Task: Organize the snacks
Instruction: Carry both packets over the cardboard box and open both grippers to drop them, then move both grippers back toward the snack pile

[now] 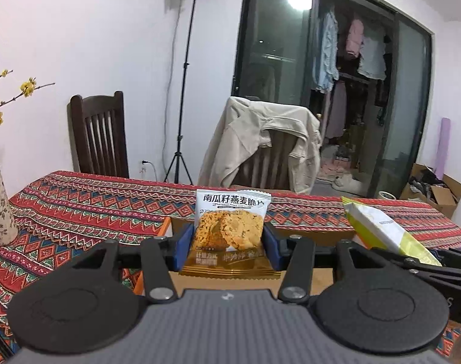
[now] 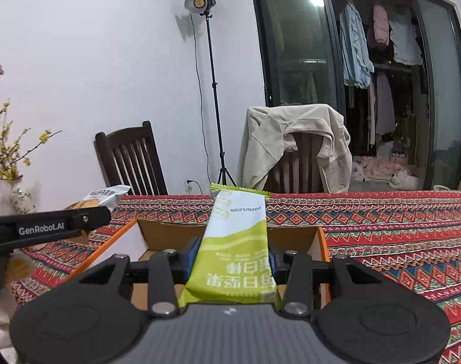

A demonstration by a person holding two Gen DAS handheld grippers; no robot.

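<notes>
My left gripper's (image 1: pixel 228 244) blue pads cover both side edges of the cookie packet (image 1: pixel 232 227), and its gold bottom strip slips behind the gripper body. The small date print across the packet is too blurred for me to read. Below it, the cardboard box (image 1: pixel 251 282) shows only in slivers between the linkages; I can't see what's inside.

On the right wrist view, the green bar wrapper (image 2: pixel 236 242) hides my right gripper's (image 2: pixel 233 257) pads almost entirely, and its near end runs under the housing. The box (image 2: pixel 169 230) behind it is mostly blocked, its interior unseen. The vase (image 2: pixel 21 198) is half hidden behind my left gripper's arm.
</notes>
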